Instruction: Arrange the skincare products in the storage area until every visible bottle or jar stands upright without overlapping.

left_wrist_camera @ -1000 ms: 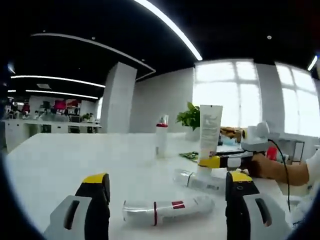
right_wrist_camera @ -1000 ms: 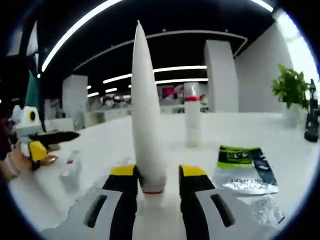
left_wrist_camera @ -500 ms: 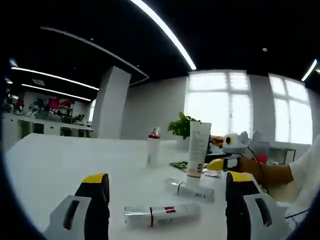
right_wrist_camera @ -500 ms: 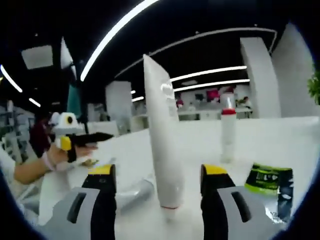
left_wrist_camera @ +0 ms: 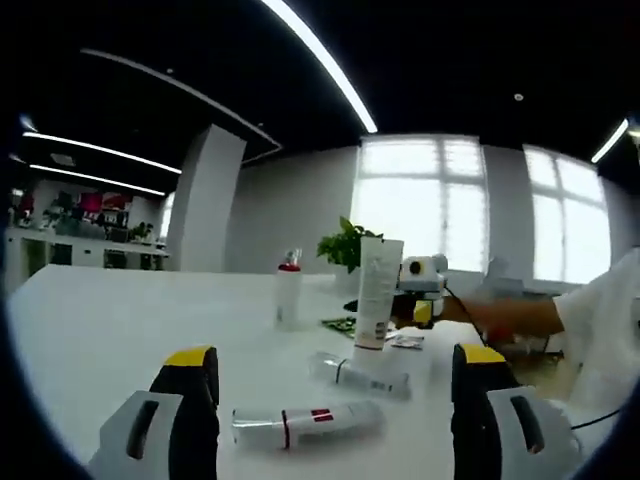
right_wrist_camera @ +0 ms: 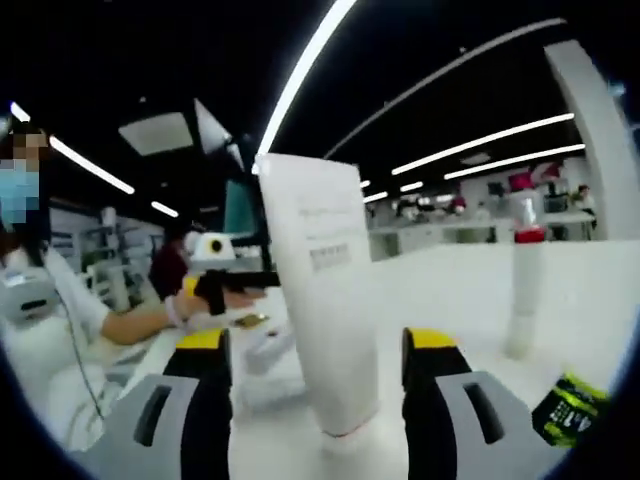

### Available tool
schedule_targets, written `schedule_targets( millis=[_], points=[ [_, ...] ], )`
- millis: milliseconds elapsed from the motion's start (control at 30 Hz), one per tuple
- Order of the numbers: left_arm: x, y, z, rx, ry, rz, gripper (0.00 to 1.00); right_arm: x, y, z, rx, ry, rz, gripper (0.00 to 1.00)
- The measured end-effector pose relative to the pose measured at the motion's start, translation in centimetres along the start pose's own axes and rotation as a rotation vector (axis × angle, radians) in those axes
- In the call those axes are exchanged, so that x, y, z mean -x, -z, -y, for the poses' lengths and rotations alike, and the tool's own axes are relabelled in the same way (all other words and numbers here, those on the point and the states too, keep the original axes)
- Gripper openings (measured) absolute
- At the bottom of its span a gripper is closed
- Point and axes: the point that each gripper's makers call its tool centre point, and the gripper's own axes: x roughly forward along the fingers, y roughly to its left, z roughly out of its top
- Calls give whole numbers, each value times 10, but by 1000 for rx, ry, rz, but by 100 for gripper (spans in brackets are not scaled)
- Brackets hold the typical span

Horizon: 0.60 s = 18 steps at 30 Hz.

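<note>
Two tubes lie on tabletop (left_wrist_camera: pixel 90 330): near tube (left_wrist_camera: pixel 305 424), far tube (left_wrist_camera: pixel 362 374). Behind them upright tube (left_wrist_camera: pixel 377 292); bottle (left_wrist_camera: pixel 288 294) upright left.

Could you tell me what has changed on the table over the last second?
The right gripper let go of the white tube: a second ago its jaws were clamped on the tube's base, and now they stand wide open on either side while it stands on its cap unaided. The two tubes lying flat and the upright red-capped bottle stayed put. The left gripper stayed open and empty.

Yellow-tipped black claw (left_wrist_camera: pixel 335 385), white sleeve (left_wrist_camera: pixel 610 320)
</note>
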Motion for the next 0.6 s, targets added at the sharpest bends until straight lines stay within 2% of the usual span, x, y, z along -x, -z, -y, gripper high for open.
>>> schedule_targets(
  millis=[33,67,167,267,300,333,367,400,467,600],
  points=[
    [0,-1,2,4,1,6,100,-3,0,-2,-2,-8,4,71],
    [0,-1,2,2,2,8,100,-5,3,-7,1,-38,-22,70],
    [0,1,3,-17,1,-5,100,-8,2,-10,9,-42,-31,59],
    [-1,6,7,-43,5,-33,100,-9,4,-11,13,-24,-47,52],
    [-1,7,8,-51,9,-42,100,-8,5,-10,27,-9,-52,47],
    [-2,7,10,-61,10,-43,100,-7,6,-6,35,21,-55,37],
    [-2,7,11,-67,10,-43,100,-4,7,-1,62,63,-63,34],
    [-1,7,11,-71,10,-44,100,-6,7,-12,30,20,-49,33],
    [-1,7,12,-71,9,-44,100,-6,8,-13,22,40,-45,32],
    [-1,7,11,-58,-1,-40,100,-8,8,-17,63,78,-32,31]
  ],
)
